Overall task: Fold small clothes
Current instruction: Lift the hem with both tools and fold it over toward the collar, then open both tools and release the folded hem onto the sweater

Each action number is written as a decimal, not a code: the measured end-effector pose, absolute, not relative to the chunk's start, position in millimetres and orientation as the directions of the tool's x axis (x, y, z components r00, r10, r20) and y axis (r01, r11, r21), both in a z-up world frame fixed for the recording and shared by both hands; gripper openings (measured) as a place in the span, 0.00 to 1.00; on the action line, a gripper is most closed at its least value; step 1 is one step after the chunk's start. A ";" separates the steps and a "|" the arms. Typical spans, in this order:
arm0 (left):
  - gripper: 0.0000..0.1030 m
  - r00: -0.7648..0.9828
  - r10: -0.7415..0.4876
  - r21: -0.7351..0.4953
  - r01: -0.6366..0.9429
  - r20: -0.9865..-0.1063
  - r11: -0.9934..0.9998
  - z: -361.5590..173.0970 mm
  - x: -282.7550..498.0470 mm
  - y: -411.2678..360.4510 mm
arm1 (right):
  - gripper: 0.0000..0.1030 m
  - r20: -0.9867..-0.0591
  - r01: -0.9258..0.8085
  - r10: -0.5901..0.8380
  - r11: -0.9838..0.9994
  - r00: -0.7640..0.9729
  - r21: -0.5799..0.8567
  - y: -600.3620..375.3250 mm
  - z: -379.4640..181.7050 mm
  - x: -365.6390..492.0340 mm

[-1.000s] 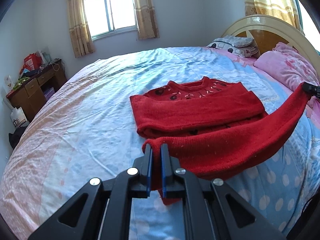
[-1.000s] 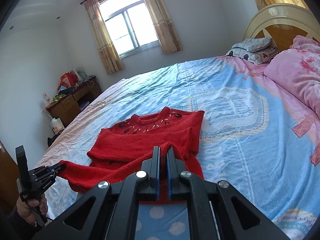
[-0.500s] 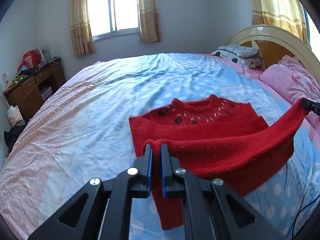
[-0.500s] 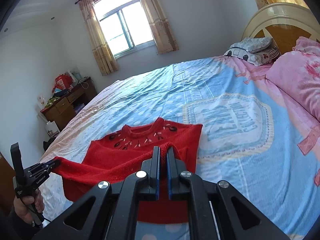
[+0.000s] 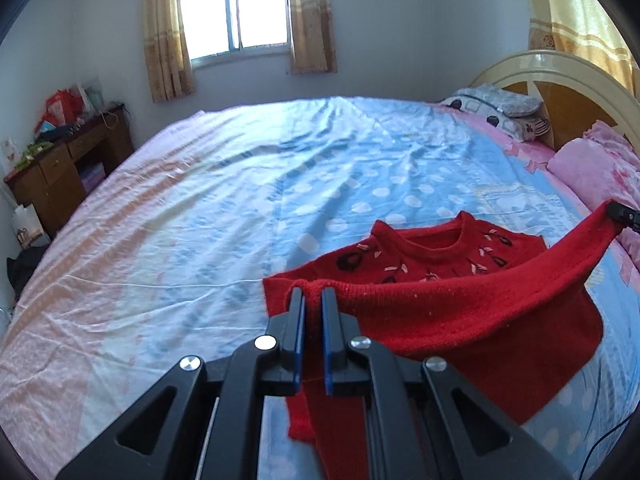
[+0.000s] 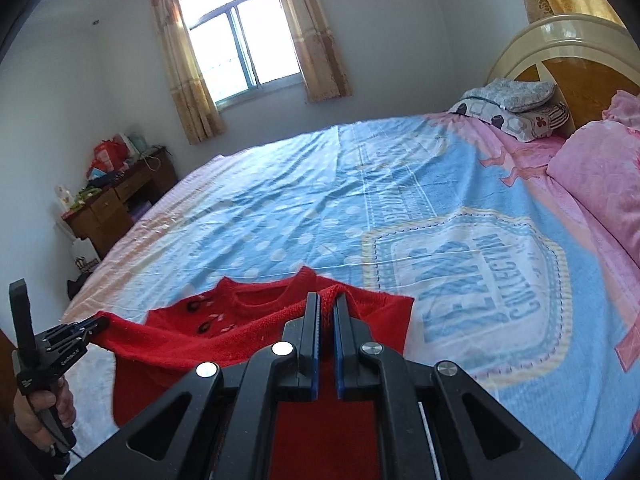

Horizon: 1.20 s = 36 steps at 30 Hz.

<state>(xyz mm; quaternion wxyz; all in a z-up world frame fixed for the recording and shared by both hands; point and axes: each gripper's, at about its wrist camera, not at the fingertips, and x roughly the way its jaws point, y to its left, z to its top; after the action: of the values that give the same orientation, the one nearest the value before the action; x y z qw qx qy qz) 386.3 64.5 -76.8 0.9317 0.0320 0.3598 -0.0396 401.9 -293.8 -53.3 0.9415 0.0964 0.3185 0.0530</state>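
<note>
Sweater [image 5: 472, 316] hem lifted over bed [image 5: 200, 240], L [image 5: 311, 300] & R [image 6: 327, 308] fingers pinching it.

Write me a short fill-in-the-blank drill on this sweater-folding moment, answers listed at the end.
1. Both grippers, the left gripper and the right gripper, are shut on a sweater coloured ____.
2. The sweater's neckline lies on the ____.
3. The curtained ____ is in the far wall.

Missing words: red; bed; window
</note>
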 end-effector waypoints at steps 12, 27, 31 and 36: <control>0.09 0.694 0.106 0.146 -0.001 -0.712 0.989 -133.7 436.7 69.9 | 0.08 -0.714 0.034 0.045 0.995 0.698 0.096 -287.5 -123.8 477.6; 0.73 0.741 0.147 0.252 0.031 -0.655 0.967 -127.5 389.5 53.5 | 0.51 -0.817 -0.166 0.115 0.986 0.565 0.024 -220.8 -145.6 453.2; 0.75 0.708 0.256 0.318 -0.048 -0.658 0.947 -140.5 415.8 57.4 | 0.51 -0.844 -0.146 0.107 0.989 0.526 0.034 -204.9 -160.4 487.4; 0.74 0.675 0.290 0.242 -0.168 -0.678 0.956 -137.4 425.8 89.3 | 0.51 -0.802 -0.007 0.083 0.995 0.592 0.098 -220.5 -149.9 509.9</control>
<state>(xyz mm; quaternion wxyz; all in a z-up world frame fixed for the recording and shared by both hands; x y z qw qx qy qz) 425.8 89.3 -137.4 0.9117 0.0800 0.3830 0.1255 509.9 -220.5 -149.9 0.8911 0.0419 0.4511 0.0253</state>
